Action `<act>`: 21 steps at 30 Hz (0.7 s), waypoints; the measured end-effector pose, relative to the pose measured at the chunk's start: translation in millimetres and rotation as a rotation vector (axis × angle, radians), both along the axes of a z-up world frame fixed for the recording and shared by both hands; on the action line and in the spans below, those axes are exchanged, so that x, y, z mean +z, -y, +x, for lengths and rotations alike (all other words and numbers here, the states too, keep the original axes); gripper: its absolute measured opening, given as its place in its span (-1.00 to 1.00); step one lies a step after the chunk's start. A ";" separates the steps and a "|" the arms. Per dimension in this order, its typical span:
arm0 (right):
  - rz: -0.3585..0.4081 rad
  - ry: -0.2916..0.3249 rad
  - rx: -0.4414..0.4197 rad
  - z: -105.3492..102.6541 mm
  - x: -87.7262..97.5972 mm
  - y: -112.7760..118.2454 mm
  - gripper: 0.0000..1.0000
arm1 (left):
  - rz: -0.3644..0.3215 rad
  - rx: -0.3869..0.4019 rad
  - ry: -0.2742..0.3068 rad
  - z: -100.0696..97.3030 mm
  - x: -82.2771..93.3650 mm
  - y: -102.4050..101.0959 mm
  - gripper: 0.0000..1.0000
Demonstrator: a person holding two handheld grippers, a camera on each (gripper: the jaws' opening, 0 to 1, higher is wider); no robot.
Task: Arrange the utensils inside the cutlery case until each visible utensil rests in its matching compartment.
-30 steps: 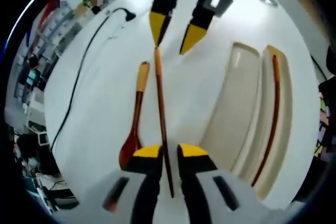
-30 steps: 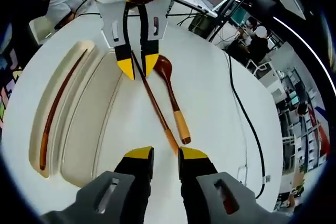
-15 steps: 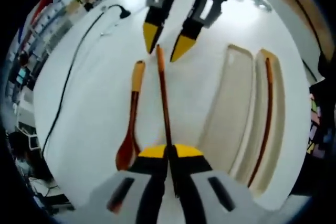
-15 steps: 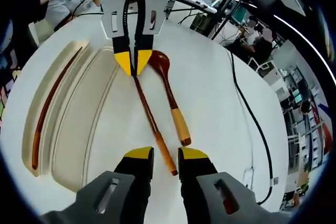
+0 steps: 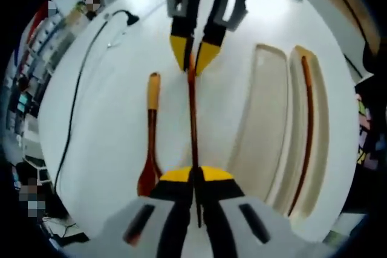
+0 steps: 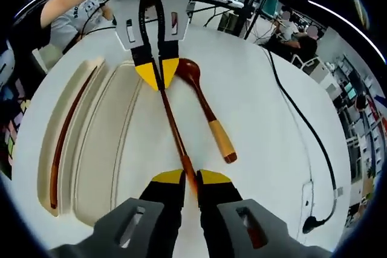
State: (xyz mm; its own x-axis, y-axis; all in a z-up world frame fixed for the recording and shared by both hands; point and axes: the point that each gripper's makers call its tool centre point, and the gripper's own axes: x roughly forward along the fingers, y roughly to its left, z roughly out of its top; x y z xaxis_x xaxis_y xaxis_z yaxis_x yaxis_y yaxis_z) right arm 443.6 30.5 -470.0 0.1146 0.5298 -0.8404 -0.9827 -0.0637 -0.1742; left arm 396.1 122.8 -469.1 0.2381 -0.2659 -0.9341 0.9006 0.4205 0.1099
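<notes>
Cutlery case (image 5: pixel 269 125) holds one chopstick (image 5: pixel 305 131) — both grippers, left (image 5: pixel 195 176) and right (image 6: pixel 190 179), clamp a second chopstick (image 5: pixel 193 119) beside the spoon (image 5: pixel 150 137) on the desk (image 5: pixel 103 107).

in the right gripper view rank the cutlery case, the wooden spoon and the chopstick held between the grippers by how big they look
1. cutlery case, by far the largest in length and width.
2. chopstick, long but very thin.
3. wooden spoon, which looks shorter than the chopstick, though thicker.

The fisheye bends lengths, so 2 and 3 are less sure.

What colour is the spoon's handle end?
Light tan, on the spoon; clearest in the right gripper view.
</notes>
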 end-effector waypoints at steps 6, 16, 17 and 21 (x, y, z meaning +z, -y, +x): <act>-0.014 0.048 0.058 -6.4 -0.2 2.7 -0.90 | 0.020 0.004 0.000 0.3 -0.2 0.3 -0.93; 0.008 0.103 0.085 -9.8 2.0 2.0 -0.92 | -0.025 0.016 -0.007 0.3 0.5 -0.8 -0.94; 0.007 0.113 0.088 -9.1 2.9 2.1 -0.92 | -0.030 0.020 -0.006 0.9 0.6 -0.9 -0.94; 0.018 0.121 0.072 -6.7 5.3 3.3 -0.92 | -0.022 0.024 0.033 6.8 1.0 -1.5 -0.93</act>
